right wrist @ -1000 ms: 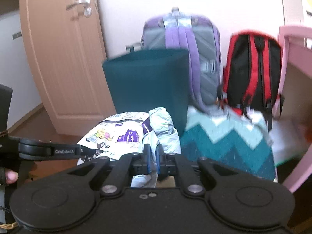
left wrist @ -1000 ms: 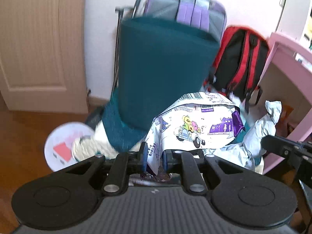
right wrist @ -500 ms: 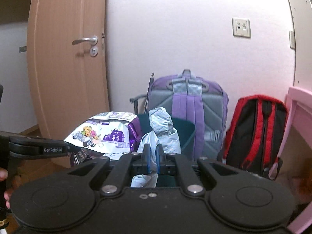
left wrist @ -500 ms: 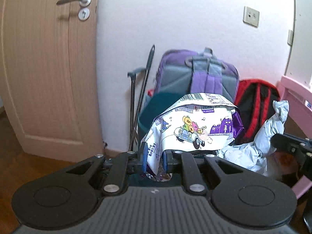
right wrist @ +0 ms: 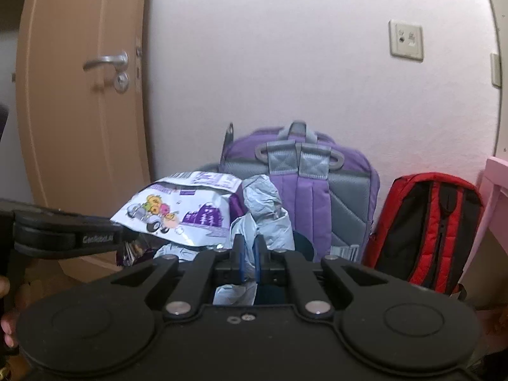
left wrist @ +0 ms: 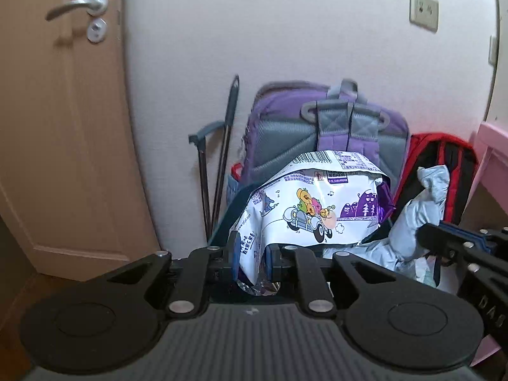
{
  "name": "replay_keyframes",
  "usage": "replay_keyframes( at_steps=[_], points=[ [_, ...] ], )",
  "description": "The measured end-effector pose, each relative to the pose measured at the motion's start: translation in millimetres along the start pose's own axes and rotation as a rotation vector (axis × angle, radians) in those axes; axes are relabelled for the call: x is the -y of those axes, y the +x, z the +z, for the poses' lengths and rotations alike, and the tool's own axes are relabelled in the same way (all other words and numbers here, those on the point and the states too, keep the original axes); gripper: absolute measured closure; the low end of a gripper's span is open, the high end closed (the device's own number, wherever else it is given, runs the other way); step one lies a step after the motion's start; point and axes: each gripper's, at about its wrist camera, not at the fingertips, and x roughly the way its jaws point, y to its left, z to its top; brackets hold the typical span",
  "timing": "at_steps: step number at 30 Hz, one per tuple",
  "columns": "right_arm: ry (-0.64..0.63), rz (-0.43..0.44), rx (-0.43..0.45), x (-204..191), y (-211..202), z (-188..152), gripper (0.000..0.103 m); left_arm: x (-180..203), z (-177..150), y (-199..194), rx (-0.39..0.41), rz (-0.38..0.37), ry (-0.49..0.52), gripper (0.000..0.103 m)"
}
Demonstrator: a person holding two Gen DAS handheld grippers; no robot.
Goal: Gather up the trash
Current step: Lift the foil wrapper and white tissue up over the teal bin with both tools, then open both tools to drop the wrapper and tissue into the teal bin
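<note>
Against a white wall with backpacks at twelve o'clock, the left gripper [left wrist: 250,255] pinches a light, crinkly snack bag [left wrist: 312,209] by its edge, while the right gripper [right wrist: 247,255] clamps soft crumpled grey plastic [right wrist: 265,209].

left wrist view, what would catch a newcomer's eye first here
The cartoon-printed snack bag stands out first, pinched at its lower edge in the left gripper, front and centre. Just right of it, a crumpled pale grey plastic bag is held by the right gripper. Behind both, a purple backpack and a red and black backpack lean on the white wall, with a tan door at far left.
</note>
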Motion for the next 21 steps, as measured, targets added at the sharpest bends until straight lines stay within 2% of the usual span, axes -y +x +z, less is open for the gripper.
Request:
replay_keyframes(
  at_steps=[8, 14, 20, 21],
  points=[
    [-0.006, 0.026, -0.127, 6, 45, -13, 0.096, 13, -10, 54, -0.116, -0.013, 0.045, 0.088],
    [-0.014, 0.039, -0.192, 5, 60, -23, 0.095, 23, -16, 73, -0.168, -0.024, 0.076, 0.088],
    [0.002, 0.063, -0.222, 7, 64, -29, 0.087, 26, -21, 81, -0.192, -0.033, 0.075, 0.086],
    [-0.001, 0.065, -0.224, 7, 63, -30, 0.083, 26, -22, 82, -0.195, -0.034, 0.073, 0.084]
  ],
)
